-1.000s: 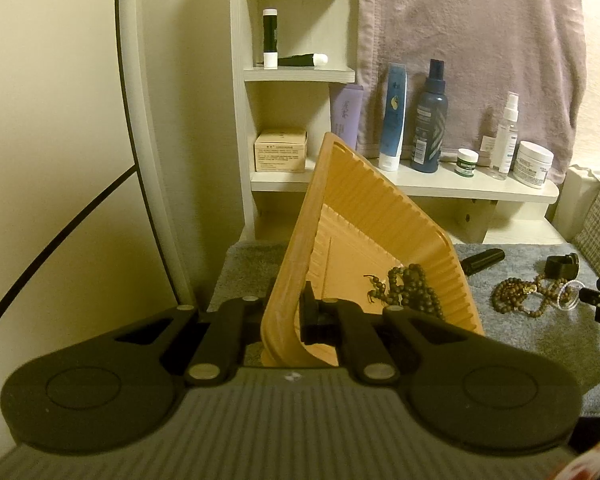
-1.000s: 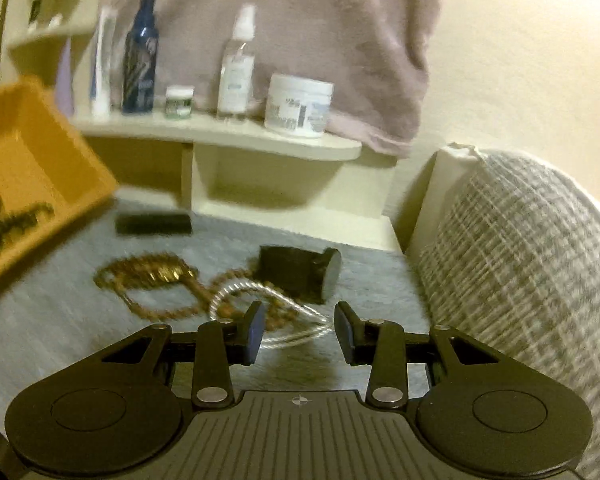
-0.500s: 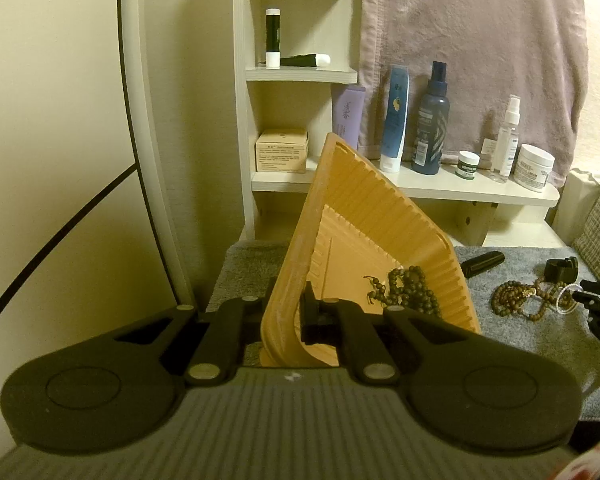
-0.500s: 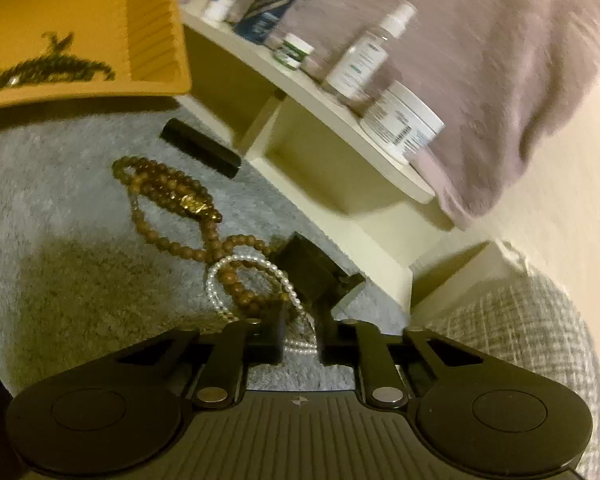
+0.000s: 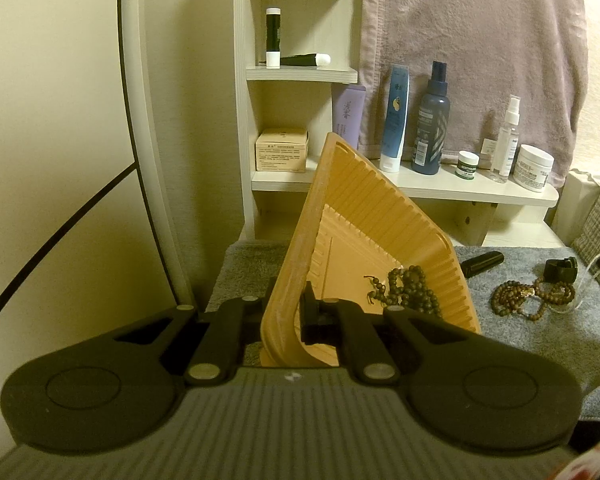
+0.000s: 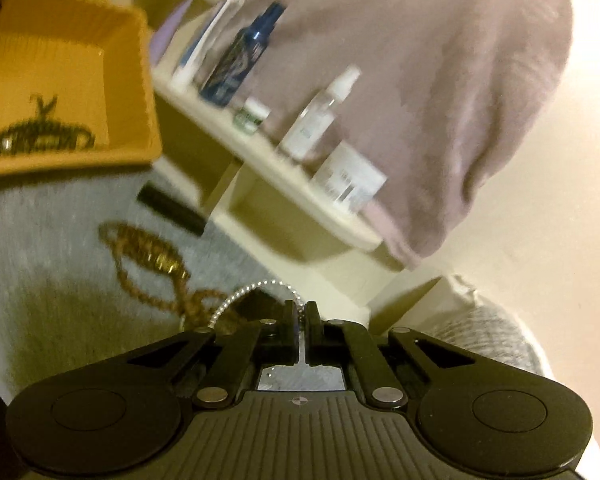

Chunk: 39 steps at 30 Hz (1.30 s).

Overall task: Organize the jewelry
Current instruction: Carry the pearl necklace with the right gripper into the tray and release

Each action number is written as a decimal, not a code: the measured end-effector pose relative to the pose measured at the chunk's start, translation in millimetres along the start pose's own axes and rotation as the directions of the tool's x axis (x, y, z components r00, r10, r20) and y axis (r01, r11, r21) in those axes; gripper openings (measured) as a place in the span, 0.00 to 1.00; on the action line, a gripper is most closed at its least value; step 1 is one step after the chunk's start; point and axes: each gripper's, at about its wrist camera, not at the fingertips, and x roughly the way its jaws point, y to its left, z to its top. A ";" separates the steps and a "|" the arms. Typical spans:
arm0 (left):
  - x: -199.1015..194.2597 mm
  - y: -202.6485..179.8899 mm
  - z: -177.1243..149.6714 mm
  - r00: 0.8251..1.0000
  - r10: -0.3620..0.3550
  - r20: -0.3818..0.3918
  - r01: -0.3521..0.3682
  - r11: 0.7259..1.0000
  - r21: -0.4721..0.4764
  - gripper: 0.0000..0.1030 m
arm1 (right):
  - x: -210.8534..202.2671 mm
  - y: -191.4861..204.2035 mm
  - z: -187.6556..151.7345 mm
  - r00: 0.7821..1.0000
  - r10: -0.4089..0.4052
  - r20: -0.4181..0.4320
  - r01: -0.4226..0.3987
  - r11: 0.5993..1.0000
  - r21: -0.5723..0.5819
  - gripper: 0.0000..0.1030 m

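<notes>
Left wrist view: left claw [image 5: 286, 312] clamps the tilted orange tray [image 5: 380, 216] holding dark beads [image 5: 410, 290]; right claw [image 6: 302, 318] pinches pearls [image 6: 256, 286].

Not much readable here tbh. The lilac tube [image 5: 349, 117] on the shelf, far left of the bottle row, has 2 dark Chinese-looking characters stacked vertically, but I can't make them out for sure. The beige box [image 5: 282, 149] in the cubby to its left has a few lines of small print, too tiny to read. The white jar [image 5: 533, 167] at the far right, the little green-and-white jar [image 5: 468, 164], the clear spray bottle [image 5: 506, 145] and the dark blue spray bottle [image 5: 431, 128] all carry labels with text, none legible. The right wrist view is too blurred for any lettering.
</notes>
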 end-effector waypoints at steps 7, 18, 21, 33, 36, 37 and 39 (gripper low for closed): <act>0.1 -0.5 0.0 1.000 0.000 0.000 0.000 1.000 0.002 0.07 | -21.4 -12.7 20.1 0.996 -0.025 0.082 0.025 1.000 0.002 0.02; -0.1 -1.4 0.9 1.000 -0.001 0.001 0.001 1.000 0.003 0.07 | -47.1 -21.0 62.6 0.974 0.007 0.228 -0.006 1.000 -0.002 0.02; -0.8 -3.0 2.5 1.000 0.000 0.002 0.000 1.000 0.002 0.07 | -51.5 -18.3 77.2 0.961 0.062 0.271 -0.067 0.998 0.007 0.02; -0.9 -2.7 3.2 1.000 -0.004 0.000 0.004 1.000 -0.001 0.07 | -44.8 36.1 143.6 0.830 0.417 0.369 -0.433 0.900 -0.045 0.02; -0.9 -2.7 3.2 1.000 -0.004 0.000 0.004 1.000 -0.001 0.07 | -36.1 52.8 153.6 0.804 0.474 0.361 -0.488 0.871 -0.056 0.02; -0.9 -2.7 3.2 1.000 -0.004 0.000 0.004 1.000 -0.001 0.07 | -32.8 57.4 155.3 0.797 0.489 0.356 -0.502 0.863 -0.061 0.02; -0.9 -2.6 3.1 1.000 -0.003 0.002 0.003 1.000 -0.004 0.07 | -27.5 67.9 157.9 0.783 0.519 0.342 -0.532 0.844 -0.064 0.02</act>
